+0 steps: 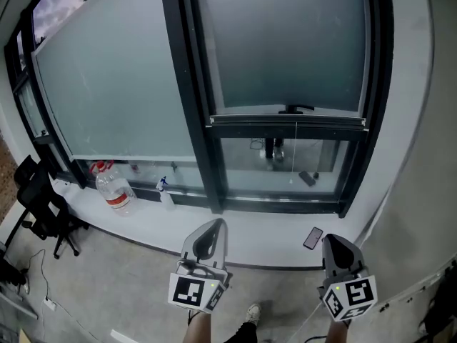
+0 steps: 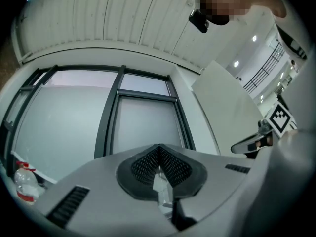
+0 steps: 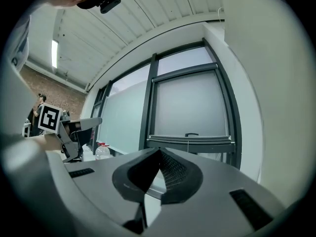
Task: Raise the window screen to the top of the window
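The grey window screen (image 1: pixel 285 41) fills the upper part of the right black-framed pane. Its bottom bar (image 1: pixel 287 121) sits low in the pane, with a small black handle (image 1: pixel 296 109) on top and a thin cord (image 1: pixel 295 148) hanging below. The right gripper view shows the same bar (image 3: pixel 190 140) and handle (image 3: pixel 191 134) ahead. My left gripper (image 1: pixel 209 236) and right gripper (image 1: pixel 335 249) are held low, well short of the window, above the floor. Both are shut with nothing between the pads; the jaws meet in the left gripper view (image 2: pixel 159 148) and in the right gripper view (image 3: pixel 158 152).
A white sill (image 1: pixel 235 227) runs under the windows. On it stand a large water bottle (image 1: pixel 114 191) and a small spray bottle (image 1: pixel 165 191), and a phone (image 1: pixel 313 238) lies there too. A black office chair (image 1: pixel 39 206) is at the left, a white wall (image 1: pixel 421 156) at the right.
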{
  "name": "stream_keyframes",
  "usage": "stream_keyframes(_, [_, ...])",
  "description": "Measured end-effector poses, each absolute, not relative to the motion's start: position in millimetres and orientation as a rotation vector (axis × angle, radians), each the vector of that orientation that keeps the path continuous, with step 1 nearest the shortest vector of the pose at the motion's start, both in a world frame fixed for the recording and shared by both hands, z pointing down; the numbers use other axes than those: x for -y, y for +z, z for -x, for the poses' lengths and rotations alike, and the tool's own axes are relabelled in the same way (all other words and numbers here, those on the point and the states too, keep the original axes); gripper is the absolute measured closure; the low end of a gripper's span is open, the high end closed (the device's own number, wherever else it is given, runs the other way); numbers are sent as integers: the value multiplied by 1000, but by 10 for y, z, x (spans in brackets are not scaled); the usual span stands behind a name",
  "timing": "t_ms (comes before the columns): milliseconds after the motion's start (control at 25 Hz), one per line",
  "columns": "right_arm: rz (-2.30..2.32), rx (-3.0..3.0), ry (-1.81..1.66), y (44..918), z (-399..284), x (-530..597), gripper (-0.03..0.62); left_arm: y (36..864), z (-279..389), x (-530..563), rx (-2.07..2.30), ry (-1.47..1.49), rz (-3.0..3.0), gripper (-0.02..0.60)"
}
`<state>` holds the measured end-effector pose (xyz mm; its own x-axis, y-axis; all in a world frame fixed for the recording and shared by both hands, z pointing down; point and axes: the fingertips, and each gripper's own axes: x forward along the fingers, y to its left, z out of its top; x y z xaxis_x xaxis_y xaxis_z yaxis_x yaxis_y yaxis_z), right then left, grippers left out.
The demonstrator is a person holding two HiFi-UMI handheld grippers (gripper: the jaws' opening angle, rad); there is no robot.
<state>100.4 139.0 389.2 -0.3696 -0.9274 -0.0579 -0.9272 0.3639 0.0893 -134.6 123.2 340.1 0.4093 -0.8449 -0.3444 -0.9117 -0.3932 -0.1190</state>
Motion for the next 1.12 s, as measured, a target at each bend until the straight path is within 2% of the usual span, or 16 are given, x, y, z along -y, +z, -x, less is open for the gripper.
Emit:
stream_keyframes(240, [-1788, 2572, -177, 3906, -964, -621, 597, 3545, 1302, -432, -1500, 330, 2435, 580])
stream_keyframes(720, [-1900, 2542, -170, 3747, -882, 1019, 597, 3305, 1458, 1276, -1429, 381, 2462, 580])
stream_keyframes(1120, [-1903, 2496, -113, 3840, -1319, 2155, 597, 3526, 960, 2404, -1433, 347, 2555, 580])
